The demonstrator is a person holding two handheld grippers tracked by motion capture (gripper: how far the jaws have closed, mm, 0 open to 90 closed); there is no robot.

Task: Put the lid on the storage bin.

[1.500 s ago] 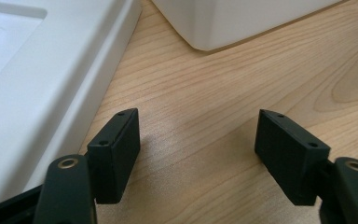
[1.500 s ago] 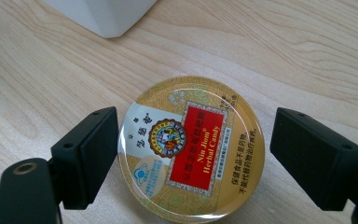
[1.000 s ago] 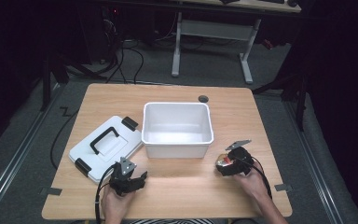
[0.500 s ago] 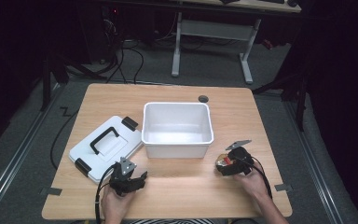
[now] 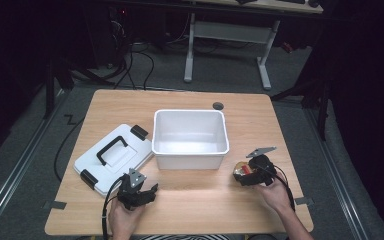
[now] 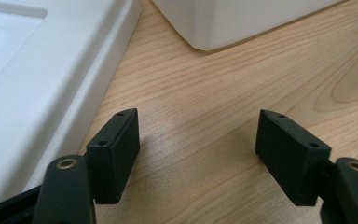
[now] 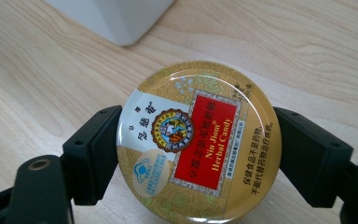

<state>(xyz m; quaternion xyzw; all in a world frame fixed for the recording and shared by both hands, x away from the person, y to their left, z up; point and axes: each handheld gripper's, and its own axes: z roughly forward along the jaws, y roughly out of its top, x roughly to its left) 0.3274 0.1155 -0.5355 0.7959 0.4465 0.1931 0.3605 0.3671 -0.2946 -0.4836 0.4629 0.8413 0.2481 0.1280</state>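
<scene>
A round gold candy tin (image 7: 198, 144) with a red label sits between my right gripper's (image 7: 196, 151) two black jaws, which press on its rim from both sides. In the high view the tin (image 5: 238, 171) and the right gripper (image 5: 244, 174) are low over the table, just off the front right corner of the white bin (image 5: 190, 150). My left gripper (image 5: 148, 191) rests at the front left of the table, beside the white lid (image 5: 100, 172). The left gripper (image 6: 198, 140) stands wide open over bare wood, with nothing between its jaws.
The open white bin (image 6: 233, 18) stands mid-table and looks empty inside. The flat lid (image 6: 37, 84) with a black handle (image 5: 112, 148) and clips lies to its left. A small dark round spot (image 5: 218, 105) marks the table behind the bin. Bare wood (image 5: 200, 200) spans the front between the hands.
</scene>
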